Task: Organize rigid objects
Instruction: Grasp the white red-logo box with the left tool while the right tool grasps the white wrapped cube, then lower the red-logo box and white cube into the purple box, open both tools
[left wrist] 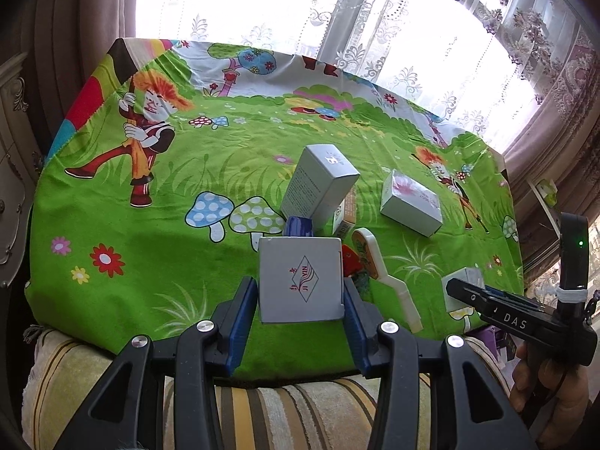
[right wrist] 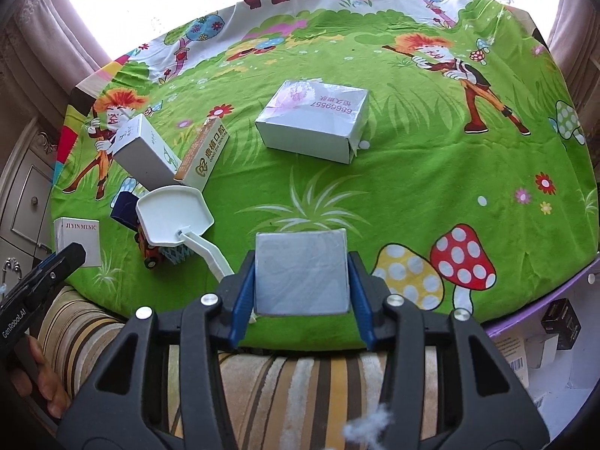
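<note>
My left gripper [left wrist: 300, 285] is shut on a white box with a red diamond logo [left wrist: 300, 277], held just above the green cartoon tablecloth [left wrist: 150, 262]. In the right wrist view that box [right wrist: 77, 238] reads "JI YIN MUSIC". My right gripper [right wrist: 301, 264] is shut on a plain grey-white box [right wrist: 302, 273] near the front edge. On the cloth lie a wide white box with pink print [right wrist: 315, 120], a leaning tall white box [right wrist: 144, 150], an orange-and-white carton [right wrist: 202, 157], a white paddle [right wrist: 172, 213], a dark blue item [right wrist: 125, 206] and an orange toy [right wrist: 150, 253].
A striped cushion [right wrist: 300, 375] runs along the front edge. A pale dresser [right wrist: 26, 195] stands at the left, lace curtains [left wrist: 375, 18] behind. Black boxes [right wrist: 560, 322] sit low at the right. The right half of the cloth [right wrist: 431, 150] holds no objects.
</note>
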Tool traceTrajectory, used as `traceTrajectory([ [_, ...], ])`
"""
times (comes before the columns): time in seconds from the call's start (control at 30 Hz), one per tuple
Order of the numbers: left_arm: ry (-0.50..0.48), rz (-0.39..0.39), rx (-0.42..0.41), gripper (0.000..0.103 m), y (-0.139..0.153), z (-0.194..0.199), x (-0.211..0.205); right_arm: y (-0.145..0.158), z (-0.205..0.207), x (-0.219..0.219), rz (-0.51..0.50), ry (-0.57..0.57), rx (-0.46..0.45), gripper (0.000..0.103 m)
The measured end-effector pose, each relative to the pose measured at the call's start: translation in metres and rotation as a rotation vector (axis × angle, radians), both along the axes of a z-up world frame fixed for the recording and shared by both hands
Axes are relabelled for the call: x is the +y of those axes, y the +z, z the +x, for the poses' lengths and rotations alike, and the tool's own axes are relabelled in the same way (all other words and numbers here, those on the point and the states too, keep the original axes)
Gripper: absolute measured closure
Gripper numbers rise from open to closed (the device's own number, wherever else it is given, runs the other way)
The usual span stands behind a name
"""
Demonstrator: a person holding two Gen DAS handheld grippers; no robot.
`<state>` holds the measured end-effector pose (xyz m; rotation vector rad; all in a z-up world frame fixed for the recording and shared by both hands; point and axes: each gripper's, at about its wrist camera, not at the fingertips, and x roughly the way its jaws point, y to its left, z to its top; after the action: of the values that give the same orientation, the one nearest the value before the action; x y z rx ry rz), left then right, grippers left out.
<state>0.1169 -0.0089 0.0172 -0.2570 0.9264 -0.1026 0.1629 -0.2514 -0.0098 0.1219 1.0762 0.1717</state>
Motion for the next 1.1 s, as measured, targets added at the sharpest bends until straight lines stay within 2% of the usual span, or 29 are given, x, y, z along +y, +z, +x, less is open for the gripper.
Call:
traceTrajectory([
  [0.47, -0.136, 0.003, -0.009, 0.057, 0.013, -0.019, -0.065, 0.029, -0.053, -0.045, -0.025, -0.045, -0.072, 0.053],
  [1.1, -0.395, -0.007, 0.004, 0.057, 0.022, -0.044, -0.178, 0.035, -0.122, -0.167, -0.132, -0.257, -0.069, 0.053],
])
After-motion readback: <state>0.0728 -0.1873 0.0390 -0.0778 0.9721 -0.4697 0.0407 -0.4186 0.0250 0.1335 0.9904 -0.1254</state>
